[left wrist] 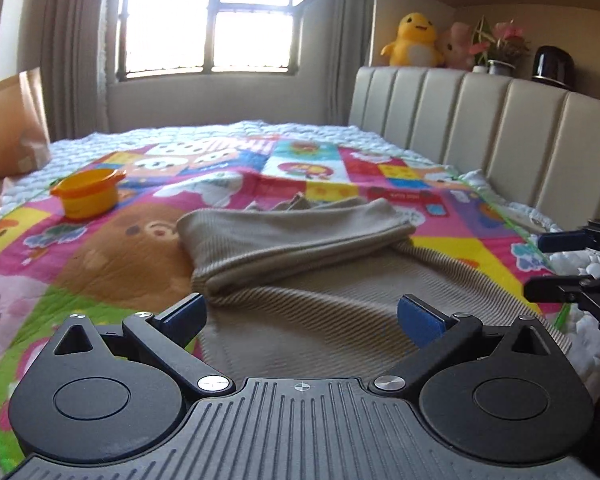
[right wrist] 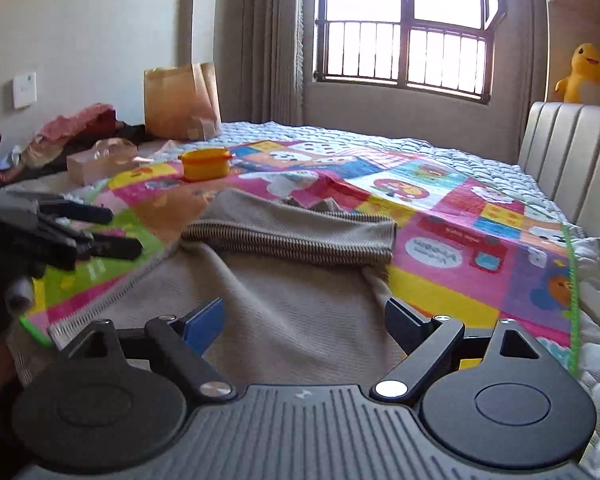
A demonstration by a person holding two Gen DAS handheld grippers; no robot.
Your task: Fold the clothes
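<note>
While paper bag [right wrist: 182, 100] and clothes heap [right wrist: 66, 128] sit far left by wall, orange toy pot [left wrist: 86, 192] stands on cartoon quilt [left wrist: 112, 236], clear of work. Left gripper [left wrist: 300, 314] low over garment's near edge, fingers spread, empty. Beige ribbed garment [left wrist: 300, 240] lies mid-bed on quilt, far portion doubled back toward near part, probably one fold laid. Right gripper [right wrist: 304, 318] alongside, fingers likewise apart, nothing pinched; both seem poised at hem. Headboard [left wrist: 500, 128] far right.
</note>
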